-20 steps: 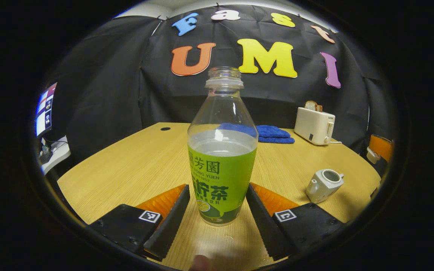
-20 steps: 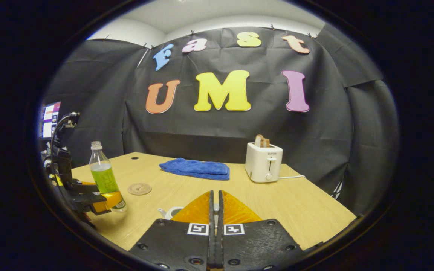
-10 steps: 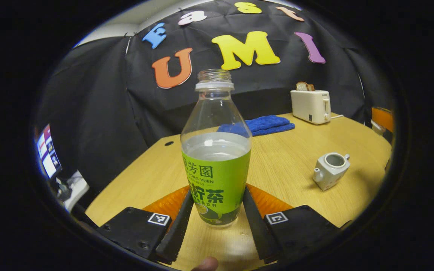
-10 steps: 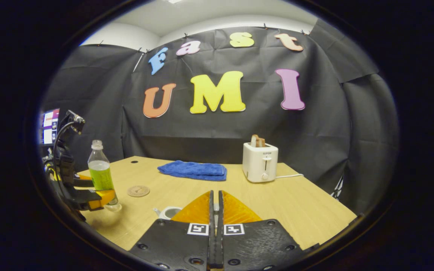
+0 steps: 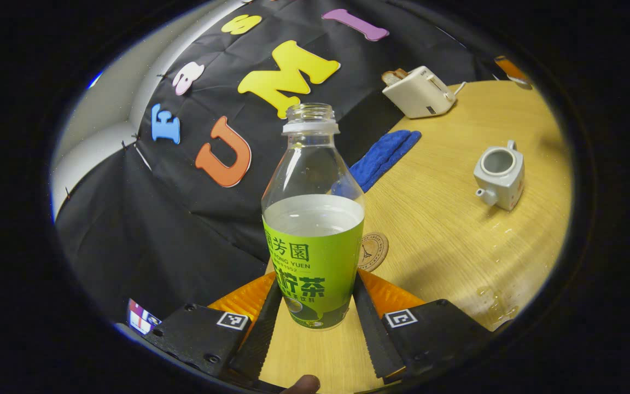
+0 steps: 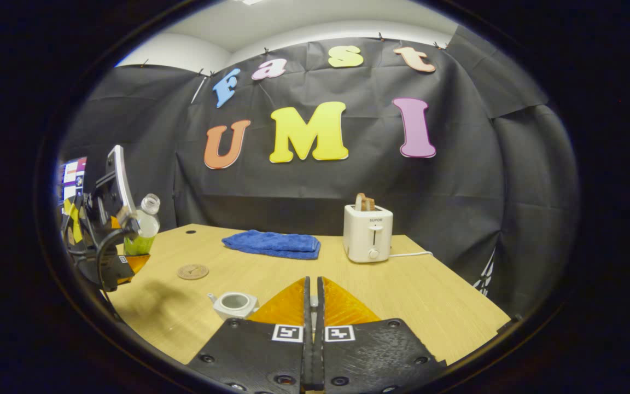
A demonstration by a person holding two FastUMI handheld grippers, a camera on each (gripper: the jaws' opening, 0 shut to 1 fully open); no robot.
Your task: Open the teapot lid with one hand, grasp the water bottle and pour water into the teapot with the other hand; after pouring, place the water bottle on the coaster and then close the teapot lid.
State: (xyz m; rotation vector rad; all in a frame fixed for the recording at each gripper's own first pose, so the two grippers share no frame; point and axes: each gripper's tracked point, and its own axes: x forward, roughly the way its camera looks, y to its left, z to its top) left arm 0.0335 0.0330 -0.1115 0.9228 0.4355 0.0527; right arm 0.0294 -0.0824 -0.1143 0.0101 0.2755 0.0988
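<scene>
The left gripper (image 5: 315, 312) is clamped on the uncapped water bottle (image 5: 313, 241), both fingers pressing its green label, and holds it tilted in the air above the table (image 5: 457, 241), as the right gripper view shows. The right gripper (image 6: 311, 306) has its fingers pressed together on a small pale object I cannot identify. Taking the open teapot (image 6: 234, 304) as landmark, the coaster (image 6: 193, 271) lies near it toward the bottle, with the blue towel (image 6: 272, 244) and toaster (image 6: 368, 234) well behind.
</scene>
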